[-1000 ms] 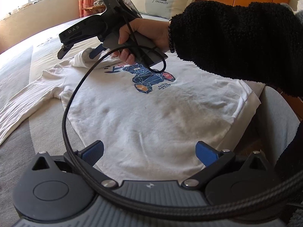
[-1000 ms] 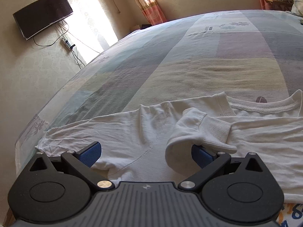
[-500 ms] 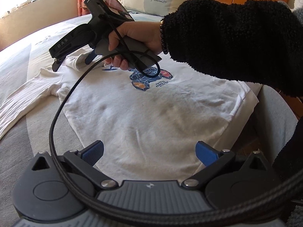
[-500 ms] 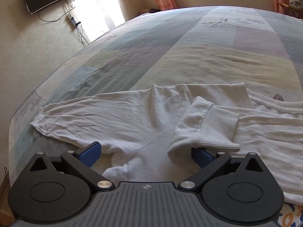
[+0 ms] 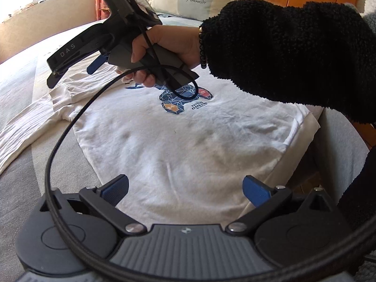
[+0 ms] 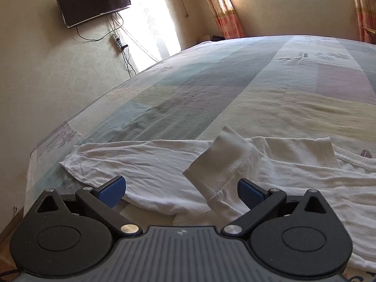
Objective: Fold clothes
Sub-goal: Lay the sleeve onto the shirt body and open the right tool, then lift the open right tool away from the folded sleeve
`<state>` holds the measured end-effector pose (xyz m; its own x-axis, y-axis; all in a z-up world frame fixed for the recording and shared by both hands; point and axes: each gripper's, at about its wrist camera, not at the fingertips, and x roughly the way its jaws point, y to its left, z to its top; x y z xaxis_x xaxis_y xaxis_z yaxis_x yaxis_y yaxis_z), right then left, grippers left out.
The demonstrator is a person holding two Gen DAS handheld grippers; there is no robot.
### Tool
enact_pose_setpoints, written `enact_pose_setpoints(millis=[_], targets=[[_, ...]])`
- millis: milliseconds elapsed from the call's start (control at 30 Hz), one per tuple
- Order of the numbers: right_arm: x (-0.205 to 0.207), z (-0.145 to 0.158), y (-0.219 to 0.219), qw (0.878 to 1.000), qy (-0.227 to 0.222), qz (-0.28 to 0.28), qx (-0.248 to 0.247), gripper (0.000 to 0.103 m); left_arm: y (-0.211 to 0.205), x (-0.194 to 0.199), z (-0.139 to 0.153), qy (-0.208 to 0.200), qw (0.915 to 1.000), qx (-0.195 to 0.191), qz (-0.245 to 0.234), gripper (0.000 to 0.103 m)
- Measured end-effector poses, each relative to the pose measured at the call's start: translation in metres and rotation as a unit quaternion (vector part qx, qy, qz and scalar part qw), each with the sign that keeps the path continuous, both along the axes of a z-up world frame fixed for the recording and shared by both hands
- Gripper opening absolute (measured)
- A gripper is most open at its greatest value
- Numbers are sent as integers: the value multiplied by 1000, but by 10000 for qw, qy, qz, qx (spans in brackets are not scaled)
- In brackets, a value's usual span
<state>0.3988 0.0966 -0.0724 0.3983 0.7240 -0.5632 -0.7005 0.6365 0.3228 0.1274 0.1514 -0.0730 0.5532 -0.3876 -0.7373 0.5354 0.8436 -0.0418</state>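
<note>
Right wrist view: your right tongs stand wide, the sleeve cuff raised between them, unclamped. Left tongs gape wide over the sweatshirt hem. You're mid sleeve-fold; next, pinch that cuff.

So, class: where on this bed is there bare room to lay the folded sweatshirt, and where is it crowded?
Free: the wide bedspread beyond the spread sleeve, towards the wall with the TV. Crowded: the near side, where the white sweatshirt lies flat, the right tongs hover open by its raised cuff, and the left tongs sit open at the hem.
</note>
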Motion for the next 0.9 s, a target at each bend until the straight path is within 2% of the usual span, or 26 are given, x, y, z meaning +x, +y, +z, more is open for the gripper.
enact_pose_setpoints(millis=[133, 233, 367, 500, 567, 700, 800, 900], targets=[[10, 5, -45, 9978, 50, -624, -196, 103, -5, -2, 4, -30, 10000, 3, -69, 102], [16, 6, -94, 9908, 18, -1283, -436, 103, -12, -3, 7, -56, 9998, -1, -174, 102], [11, 13, -166, 9698, -369, -2091, -1203, 103, -23, -3, 12, -90, 9993, -22, -353, 102], [-4, 14, -235, 9388, -753, -2736, -1953, 103, -40, 6, 13, -77, 9986, -12, -529, 102], [-11, 6, -264, 9254, -815, -2855, -2356, 103, -48, 12, 11, -40, 9984, 3, -558, 102], [-18, -18, -288, 9169, -812, -2660, -2863, 103, -68, 27, 9, 24, 9982, 44, -603, 102], [-12, -32, -285, 9156, -939, -2623, -2901, 103, -82, 34, 10, 23, 9981, 111, -611, 102], [-1, -41, -280, 9072, -1084, -2852, -2897, 103, -94, 38, 12, 47, 9981, 154, -593, 102]])
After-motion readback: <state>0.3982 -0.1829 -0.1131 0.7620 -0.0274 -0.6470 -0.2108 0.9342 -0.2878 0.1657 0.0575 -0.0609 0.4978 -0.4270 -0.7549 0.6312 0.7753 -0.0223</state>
